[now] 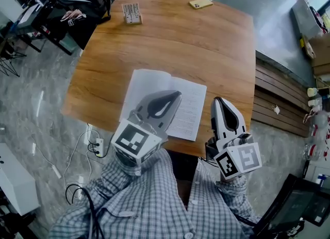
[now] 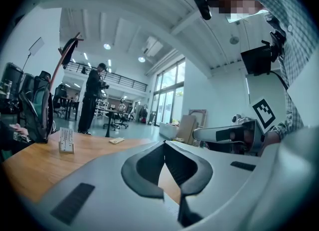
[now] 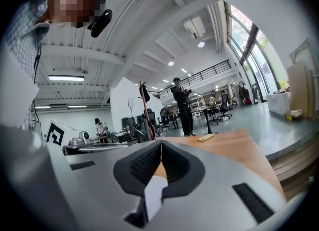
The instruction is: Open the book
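Open book [image 1: 193, 106] flat, long axis crosswise | far beyond it: yellow phone [image 1: 200, 3], small rack [image 1: 132, 13] | left gripper [image 1: 177, 94] over book, right gripper [image 1: 217, 100] beside it; both claws pressed together, empty

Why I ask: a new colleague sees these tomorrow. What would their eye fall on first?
Most likely the open book, lying white against the wooden table at its near edge. Next, the left gripper and right gripper, both shut and empty, held above that edge, the left one over the book in the head view. A yellow phone lies at the far edge.
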Demonstrator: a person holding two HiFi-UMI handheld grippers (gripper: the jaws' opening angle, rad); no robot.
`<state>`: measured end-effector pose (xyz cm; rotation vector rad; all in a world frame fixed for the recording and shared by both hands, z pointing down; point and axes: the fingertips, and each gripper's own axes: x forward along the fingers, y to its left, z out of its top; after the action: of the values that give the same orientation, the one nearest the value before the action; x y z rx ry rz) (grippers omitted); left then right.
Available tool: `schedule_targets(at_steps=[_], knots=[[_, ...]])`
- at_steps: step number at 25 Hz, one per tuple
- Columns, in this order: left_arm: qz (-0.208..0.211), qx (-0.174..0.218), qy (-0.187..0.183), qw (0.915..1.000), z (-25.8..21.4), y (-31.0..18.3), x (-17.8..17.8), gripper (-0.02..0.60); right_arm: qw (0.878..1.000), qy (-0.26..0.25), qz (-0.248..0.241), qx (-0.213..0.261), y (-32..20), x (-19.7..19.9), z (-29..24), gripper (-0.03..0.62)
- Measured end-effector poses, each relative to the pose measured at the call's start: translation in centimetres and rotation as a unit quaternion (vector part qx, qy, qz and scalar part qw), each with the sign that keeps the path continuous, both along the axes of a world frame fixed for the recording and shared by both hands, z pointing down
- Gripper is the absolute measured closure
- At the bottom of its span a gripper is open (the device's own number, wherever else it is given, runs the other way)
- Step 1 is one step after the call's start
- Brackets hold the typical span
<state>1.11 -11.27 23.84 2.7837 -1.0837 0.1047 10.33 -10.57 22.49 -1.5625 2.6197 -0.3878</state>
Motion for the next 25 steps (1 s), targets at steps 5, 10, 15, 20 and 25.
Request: schedule_targets(at_steps=[5,10,15,20,25], knots=[[0.02,0.017,-0.012,0.9996,-0.4,0.3,1.0,0.572,0.999,-0.013,0.01,0.046,0.2,0.9,-1.8,0.573],[0.018,0.015,0.0,0.9997,-0.6,0.2,1.2,0.572,0.999,-0.001,0.016,0.034,0.1,1.4,-1.1,0.573],[0.018,0.015,0.001,0.9997,-0.6,0.0,1.2,0.572,0.999,0.001,0.007,0.039,0.0,1.0,-1.2,0.574],[0.025,0.013,0.016,0.9995,-1.1,-0.1,1.4,0.572,0.999,0.007,-0.001,0.043,0.0,0.6,-1.4,0.574],[0.023,0.012,0.017,0.9995,-1.1,-0.2,1.5,0.572,0.999,0.008,-0.005,0.041,0.1,0.6,-1.3,0.574]])
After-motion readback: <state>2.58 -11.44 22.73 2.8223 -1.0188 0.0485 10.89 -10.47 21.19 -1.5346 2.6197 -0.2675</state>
